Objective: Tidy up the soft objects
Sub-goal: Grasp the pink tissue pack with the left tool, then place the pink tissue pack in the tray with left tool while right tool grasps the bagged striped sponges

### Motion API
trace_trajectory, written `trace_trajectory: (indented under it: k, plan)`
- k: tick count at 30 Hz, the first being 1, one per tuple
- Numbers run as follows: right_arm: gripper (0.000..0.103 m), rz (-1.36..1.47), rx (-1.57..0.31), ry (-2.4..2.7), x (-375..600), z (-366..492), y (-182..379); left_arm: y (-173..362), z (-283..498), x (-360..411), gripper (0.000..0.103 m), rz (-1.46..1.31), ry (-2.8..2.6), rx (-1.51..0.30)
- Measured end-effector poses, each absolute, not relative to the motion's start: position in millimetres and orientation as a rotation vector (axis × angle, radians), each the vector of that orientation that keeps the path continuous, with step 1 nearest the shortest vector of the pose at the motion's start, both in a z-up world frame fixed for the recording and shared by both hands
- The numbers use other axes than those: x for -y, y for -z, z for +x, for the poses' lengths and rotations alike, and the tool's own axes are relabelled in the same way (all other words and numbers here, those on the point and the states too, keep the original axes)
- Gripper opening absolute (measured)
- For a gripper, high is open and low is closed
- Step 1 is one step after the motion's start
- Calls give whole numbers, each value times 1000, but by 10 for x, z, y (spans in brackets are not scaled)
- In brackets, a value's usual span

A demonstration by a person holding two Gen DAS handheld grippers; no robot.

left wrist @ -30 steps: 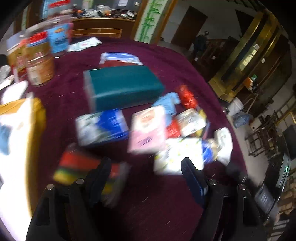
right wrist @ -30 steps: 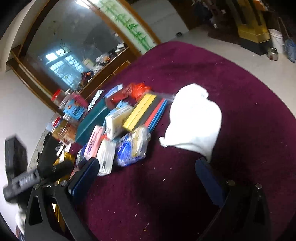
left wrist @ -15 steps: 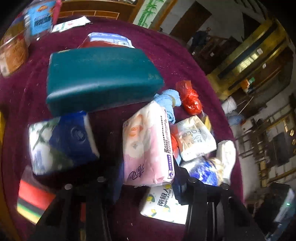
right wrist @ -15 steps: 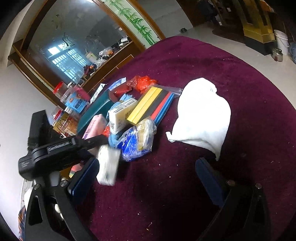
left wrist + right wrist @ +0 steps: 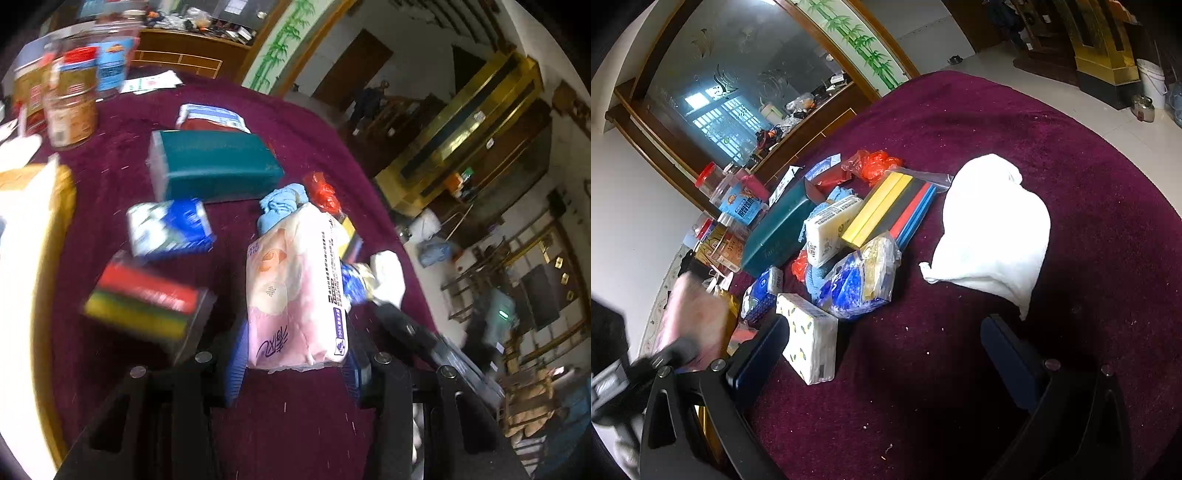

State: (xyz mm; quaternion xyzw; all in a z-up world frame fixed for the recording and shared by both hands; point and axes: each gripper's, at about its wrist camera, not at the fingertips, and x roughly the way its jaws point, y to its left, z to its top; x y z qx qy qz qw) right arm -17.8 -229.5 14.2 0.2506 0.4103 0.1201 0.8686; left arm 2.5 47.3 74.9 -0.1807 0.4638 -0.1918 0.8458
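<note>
My left gripper [image 5: 291,354] is shut on a pink tissue pack [image 5: 295,291] and holds it above the maroon tablecloth [image 5: 295,424]. The pack shows blurred at the left of the right wrist view [image 5: 694,317]. A blue-and-white tissue pack [image 5: 170,229], a teal box [image 5: 214,170] and a striped sponge pack [image 5: 147,302] lie beyond it. My right gripper [image 5: 886,354] is open and empty, low over the cloth. A lemon-print tissue pack [image 5: 812,336] lies by its left finger, a white cloth [image 5: 993,229] ahead to the right.
Jars [image 5: 70,107] stand at the back left. A yellow-rimmed box [image 5: 33,236] sits at the left. A blue bag [image 5: 860,284], a white pack [image 5: 831,229], a striped sponge pack [image 5: 890,210] and a red bag [image 5: 875,166] lie in the pile. The table edge curves at right.
My left gripper has closed on the pink tissue pack and lifted it up and back from the pile. My right gripper has stayed nearly still.
</note>
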Motion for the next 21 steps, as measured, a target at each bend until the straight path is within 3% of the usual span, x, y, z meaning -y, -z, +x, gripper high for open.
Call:
trace_trajectory:
  k: [15, 21]
  plan:
    - [103, 480, -863, -220, 2246, -207, -163, -916, -1261, -1529, 46, -532, 268, -793]
    - [103, 445, -817, -314, 1963, -601, -547, -865, -1402, -1684, 46, -539, 267, -777]
